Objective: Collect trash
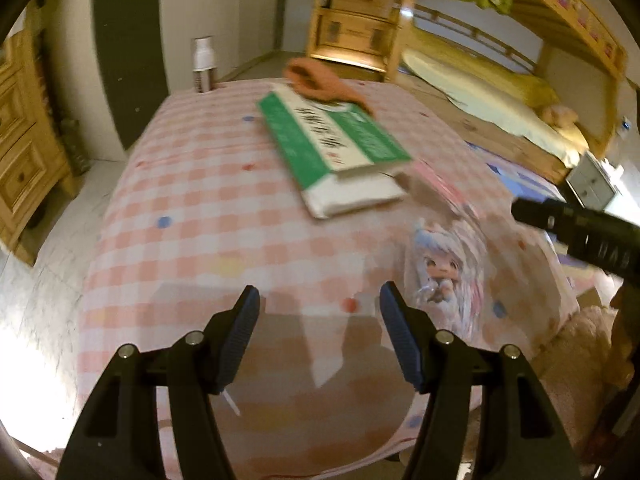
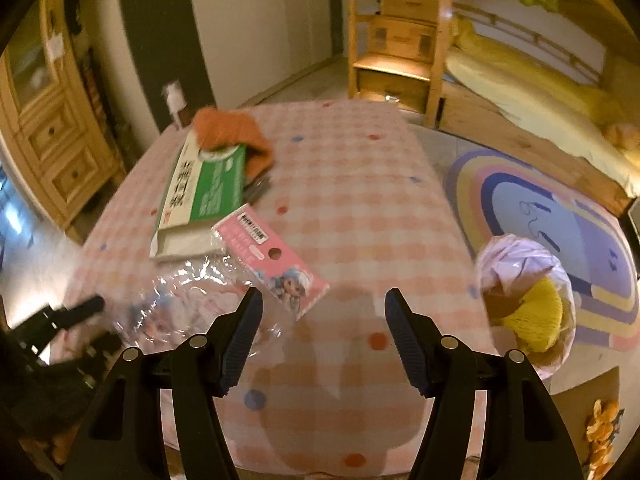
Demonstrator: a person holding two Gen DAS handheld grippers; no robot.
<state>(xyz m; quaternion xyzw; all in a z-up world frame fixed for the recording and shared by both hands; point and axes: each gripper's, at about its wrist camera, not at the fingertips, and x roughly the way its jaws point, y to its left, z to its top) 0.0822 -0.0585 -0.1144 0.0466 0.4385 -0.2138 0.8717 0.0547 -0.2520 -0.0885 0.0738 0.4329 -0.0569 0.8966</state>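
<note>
Trash items lie on the counter (image 2: 360, 208), which is covered by a pink checked cloth with coloured dots. A clear plastic package (image 2: 200, 304) printed with a cartoon figure, with a pink header card (image 2: 272, 256), rests near the front-left of the counter (just beside the open end of a green-and-white box (image 2: 204, 196)). An orange cloth (image 2: 236, 136) overlaps the far end of the box. A bin lined with a pale bag (image 2: 528, 300) stands on the floor just beside the counter's right edge and holds a yellow item. The left hand-held gripper (image 1: 316, 304) hovers above the cloth, jaws spread and holding nothing. The right hand-held gripper (image 2: 324, 306) is likewise released, with the package just beside its left finger.
</note>
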